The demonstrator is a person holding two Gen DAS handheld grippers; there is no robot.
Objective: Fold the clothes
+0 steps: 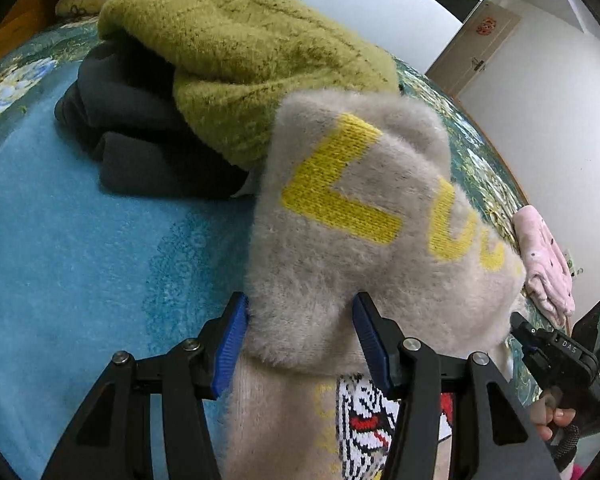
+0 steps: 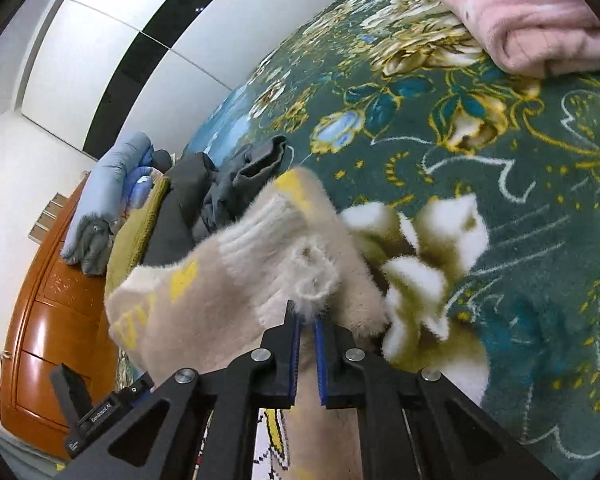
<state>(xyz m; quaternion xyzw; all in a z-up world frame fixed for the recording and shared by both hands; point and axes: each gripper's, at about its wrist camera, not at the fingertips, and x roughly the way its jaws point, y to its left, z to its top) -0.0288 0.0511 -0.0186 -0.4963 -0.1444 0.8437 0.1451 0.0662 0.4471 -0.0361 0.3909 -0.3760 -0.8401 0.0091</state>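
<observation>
While the blue blanket (image 1: 60,240) fills the left of the left wrist view, a dark grey garment (image 1: 140,140) lies on it beneath an olive-green fuzzy sweater (image 1: 240,60). Further right, the beige fuzzy sweater (image 1: 360,220) with yellow letters bulges up between the blue pads (image 1: 232,340) of the left gripper (image 1: 304,336), whose jaws stand partly apart and press its fold on both sides. At the far right lies a folded pink garment (image 1: 544,256), on the floral bedspread (image 1: 480,168). Below it, the right gripper (image 2: 307,336) has its jaws drawn together on a thin edge of the beige sweater's cuff.
</observation>
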